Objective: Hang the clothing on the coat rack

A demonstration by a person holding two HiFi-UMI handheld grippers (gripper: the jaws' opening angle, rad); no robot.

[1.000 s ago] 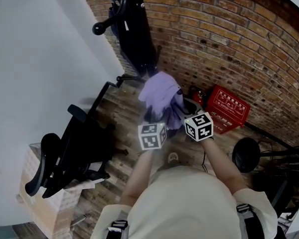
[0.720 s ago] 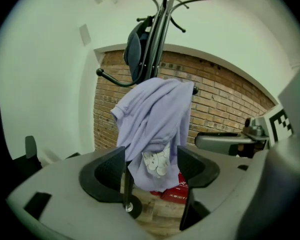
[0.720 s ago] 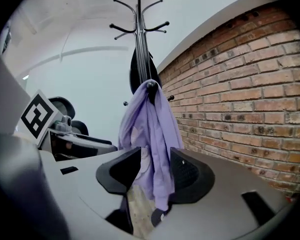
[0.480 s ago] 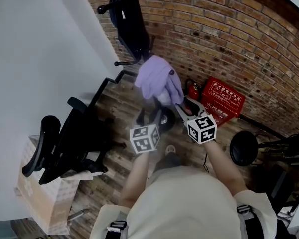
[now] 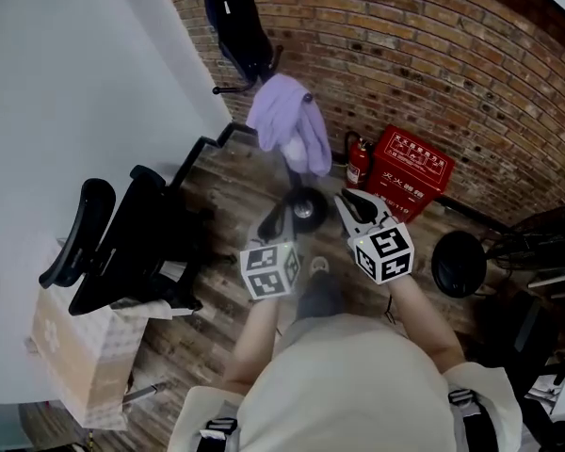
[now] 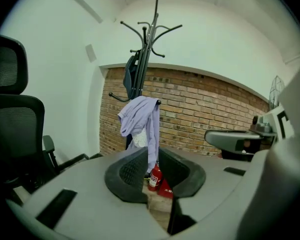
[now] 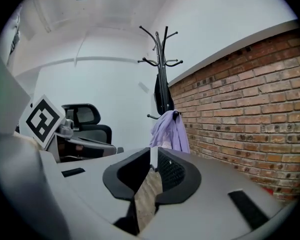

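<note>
Left hand-held gripper (image 6: 157, 165): jaws apart, nothing between them, touching nothing. Right hand-held gripper (image 7: 151, 176): jaws parted by a narrower gap, also bare; only wooden floor (image 7: 147, 194) shows through.

You hold both well apart from the purple shirt (image 5: 284, 132). It hangs from a low hook of the coat rack (image 6: 149, 39), beside the brick wall (image 5: 433, 55) and below a dark garment (image 6: 131, 76). A fire extinguisher (image 5: 358, 166) stands on the floor near the rack's base.
</note>
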